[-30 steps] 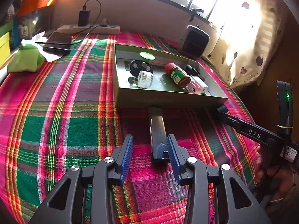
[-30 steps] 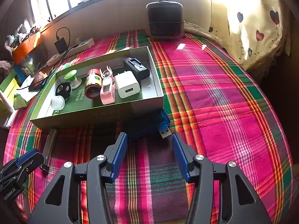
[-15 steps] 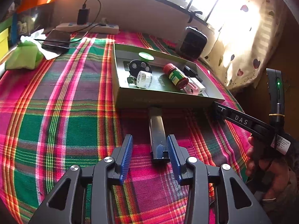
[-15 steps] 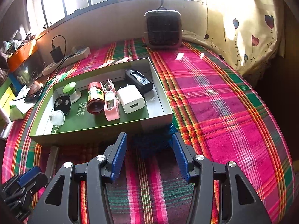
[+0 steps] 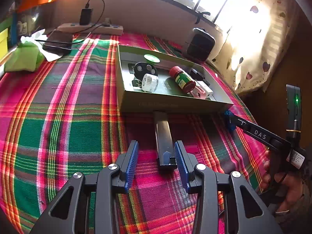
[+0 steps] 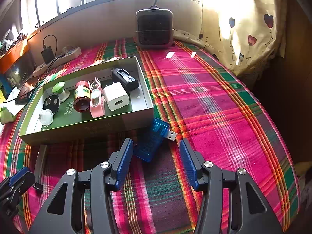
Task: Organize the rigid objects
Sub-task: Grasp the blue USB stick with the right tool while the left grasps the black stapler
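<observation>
Left gripper [image 5: 156, 161] spread, the black bar's [image 5: 163, 139] near end between its pads, unpinched; right gripper [image 6: 156, 159] spread, blue USB reader [image 6: 154, 139] just beyond, untouched.

Plaid cloth [image 6: 214, 101] pink/green/orange; USB stick [image 6: 152, 140] translucent blue between blue pads [image 6: 123, 165]; box [image 6: 97, 128] green.

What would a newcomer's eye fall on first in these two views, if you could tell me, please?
Probably the loud pink, green and red plaid cloth that covers the whole surface, and the open green-lined box on it, filled with small things. Just outside the box's near wall lie a translucent blue USB device, ahead of the open right gripper, and a long dark bar, its near end between the open left gripper's fingers.
</observation>
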`<state>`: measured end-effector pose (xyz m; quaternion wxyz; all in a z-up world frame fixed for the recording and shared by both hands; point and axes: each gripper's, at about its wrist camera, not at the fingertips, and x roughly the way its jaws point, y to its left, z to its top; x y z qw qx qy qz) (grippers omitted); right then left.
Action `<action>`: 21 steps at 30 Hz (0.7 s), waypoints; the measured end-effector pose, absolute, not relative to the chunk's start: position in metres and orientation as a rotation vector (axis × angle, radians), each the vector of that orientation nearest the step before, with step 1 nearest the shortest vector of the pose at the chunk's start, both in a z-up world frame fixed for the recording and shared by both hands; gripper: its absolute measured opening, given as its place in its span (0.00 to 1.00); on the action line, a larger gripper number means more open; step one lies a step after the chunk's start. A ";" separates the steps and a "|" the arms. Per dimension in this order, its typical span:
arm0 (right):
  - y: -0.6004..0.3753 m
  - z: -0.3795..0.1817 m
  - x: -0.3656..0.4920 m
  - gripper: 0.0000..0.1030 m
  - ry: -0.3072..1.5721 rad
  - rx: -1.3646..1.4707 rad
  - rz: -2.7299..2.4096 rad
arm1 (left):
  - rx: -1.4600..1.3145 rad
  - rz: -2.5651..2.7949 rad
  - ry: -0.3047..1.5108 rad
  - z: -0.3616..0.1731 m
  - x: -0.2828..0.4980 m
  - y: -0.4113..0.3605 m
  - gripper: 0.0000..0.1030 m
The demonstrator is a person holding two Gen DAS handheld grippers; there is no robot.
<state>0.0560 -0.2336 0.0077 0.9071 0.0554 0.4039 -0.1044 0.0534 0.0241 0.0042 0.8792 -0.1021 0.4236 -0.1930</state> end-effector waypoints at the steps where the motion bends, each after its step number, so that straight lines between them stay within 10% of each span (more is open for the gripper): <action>1: -0.234 0.009 0.055 0.50 0.823 0.121 -0.217 | -0.212 -0.403 0.883 0.004 0.053 0.024 0.36; 21: -0.253 0.000 0.047 0.50 0.847 0.156 -0.216 | -0.156 -0.387 0.884 0.005 0.052 0.018 0.36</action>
